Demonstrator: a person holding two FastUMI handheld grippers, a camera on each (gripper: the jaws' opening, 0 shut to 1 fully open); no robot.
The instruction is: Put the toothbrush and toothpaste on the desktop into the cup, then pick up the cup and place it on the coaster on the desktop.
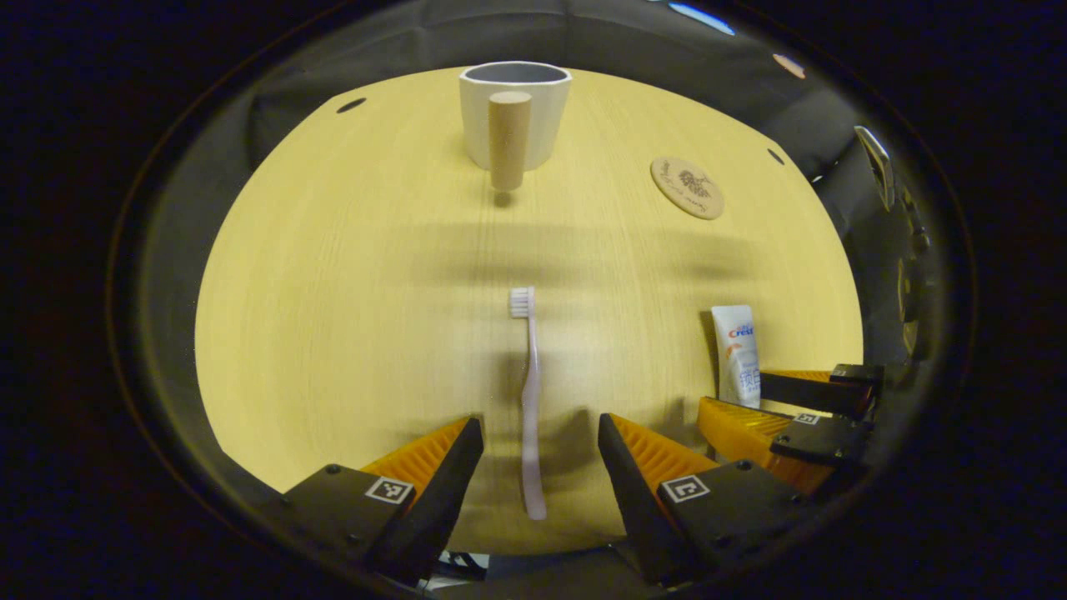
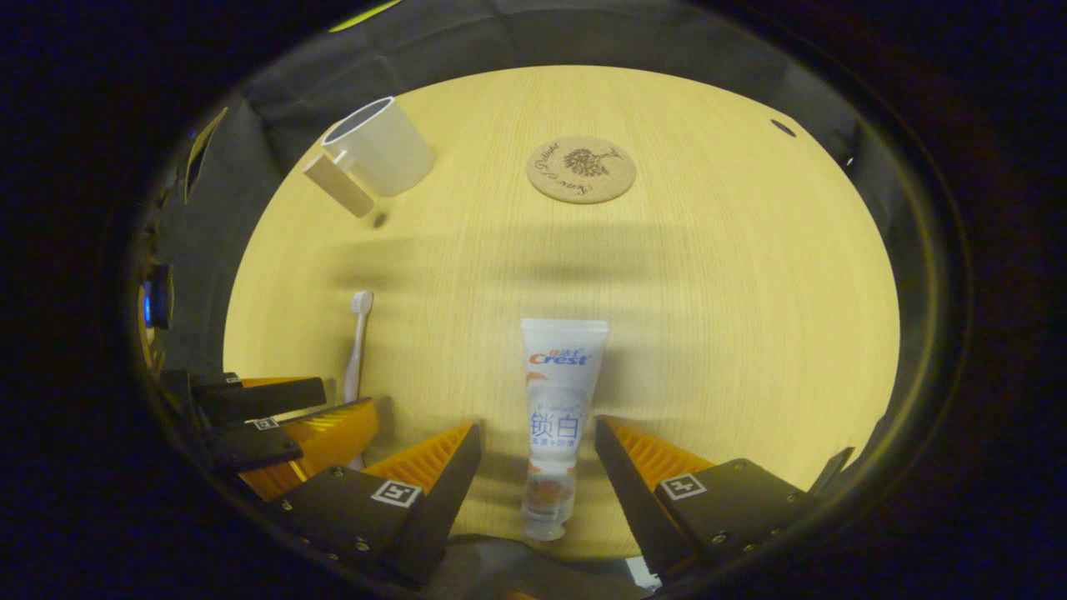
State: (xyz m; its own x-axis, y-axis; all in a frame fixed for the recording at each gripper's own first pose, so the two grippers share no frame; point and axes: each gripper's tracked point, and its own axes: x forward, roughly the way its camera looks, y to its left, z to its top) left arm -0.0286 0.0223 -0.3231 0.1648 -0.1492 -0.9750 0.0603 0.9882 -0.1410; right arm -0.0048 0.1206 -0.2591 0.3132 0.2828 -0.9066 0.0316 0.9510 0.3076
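A pale pink toothbrush (image 1: 530, 400) lies on the round wooden table (image 1: 350, 275), bristles pointing away. My left gripper (image 1: 540, 454) is open, one finger on each side of the handle without touching it. A white toothpaste tube (image 2: 557, 408) lies between the open fingers of my right gripper (image 2: 538, 467), cap end nearest the camera. The white cup (image 1: 517, 112) with a wooden handle stands at the far side. A round cork coaster (image 2: 581, 169) lies to the right of the cup. In the left gripper view the toothpaste (image 1: 737, 354) and the right gripper (image 1: 792, 408) appear at the right.
The table (image 2: 733, 317) is bordered by black cloth all around. The left gripper (image 2: 275, 417) shows at the lower left of the right gripper view, beside the toothbrush (image 2: 357, 342). Small dark holes (image 1: 351, 105) mark the tabletop near its far rim.
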